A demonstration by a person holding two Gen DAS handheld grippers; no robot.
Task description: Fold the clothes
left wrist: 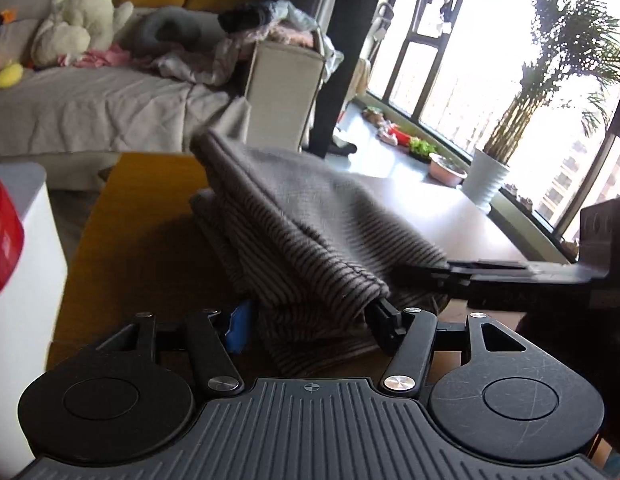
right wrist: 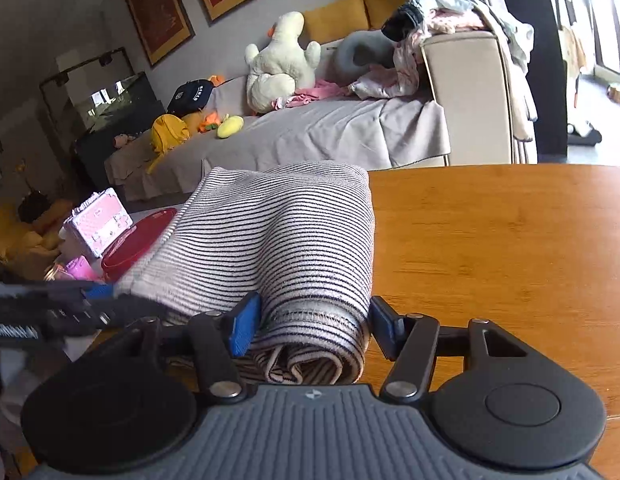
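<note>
Two grippers: one in each of the person's hands, both at the near end of one garment.
Striped garment [right wrist: 294,232]: pale knit with thin dark stripes, folded in several layers, lying on the counter [right wrist: 489,240], centre to left of the right wrist view; its near end is rolled over on itself.
Top layer, left wrist view: raised in a slant above the lower folds, blurred, its hem draped over the finger at the right of the frame.
Left gripper [left wrist: 313,320]: fingers set apart with the garment between them; blue pad [left wrist: 240,326] just beside the cloth; cannot tell whether it is clamped.
Right gripper [right wrist: 310,320]: jaws either side of the rolled end; left-hand blue pad [right wrist: 244,322] touching the cloth, the other just beside it; the roll looks unsquashed, so a firm grasp cannot be told.
Counter: orange-brown wood, bare at right of the right wrist view.
Red bowl [right wrist: 138,240]: left of the garment, just beside its edge.
Pink case [right wrist: 98,224]: further left, near the bowl.
Sofa [right wrist: 310,136]: behind the counter, under a grey cover.
Plush duck [right wrist: 278,64]: cream, seated on the sofa, upper centre.
Potted plant [left wrist: 489,176]: white pot by the window, right of the left wrist view.
</note>
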